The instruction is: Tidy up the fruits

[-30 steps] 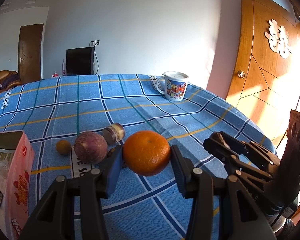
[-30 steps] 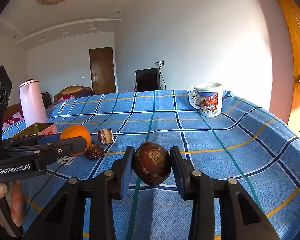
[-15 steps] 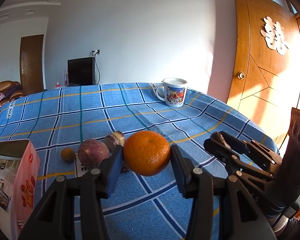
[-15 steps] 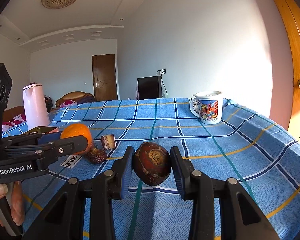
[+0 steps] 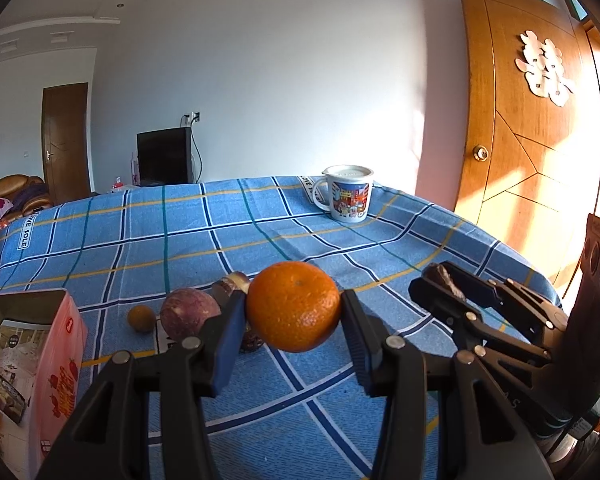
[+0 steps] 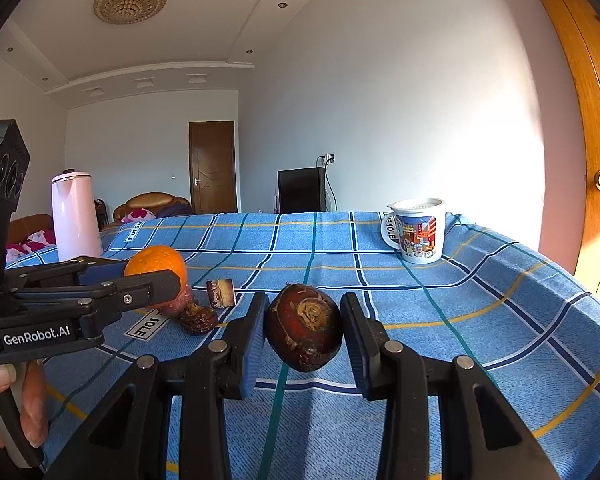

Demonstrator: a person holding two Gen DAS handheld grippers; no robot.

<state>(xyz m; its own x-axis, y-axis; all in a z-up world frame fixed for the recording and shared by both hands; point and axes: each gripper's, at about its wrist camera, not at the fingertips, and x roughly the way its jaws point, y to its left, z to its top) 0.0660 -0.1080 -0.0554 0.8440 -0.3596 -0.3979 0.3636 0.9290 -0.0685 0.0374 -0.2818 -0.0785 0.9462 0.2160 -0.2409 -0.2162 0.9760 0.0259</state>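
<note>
While we hold both grippers above blue checked tablecloth (image 5: pixel 260 232), left gripper (image 5: pixel 294 320) pinches orange (image 5: pixel 294 306) tight. Right gripper (image 6: pixel 303 334) squeezes dark red-brown fruit (image 6: pixel 303 332), maybe passion fruit. On cloth near pink box (image 5: pixel 40 360): purple fruit (image 5: pixel 188 314), small yellow fruit (image 5: pixel 141 319). Mug (image 6: pixel 418 230) sits far back.

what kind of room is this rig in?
Most likely a home living or dining room: a table under a blue plaid tablecloth, a brown sofa by an interior door, a pink thermos, a TV.
</note>
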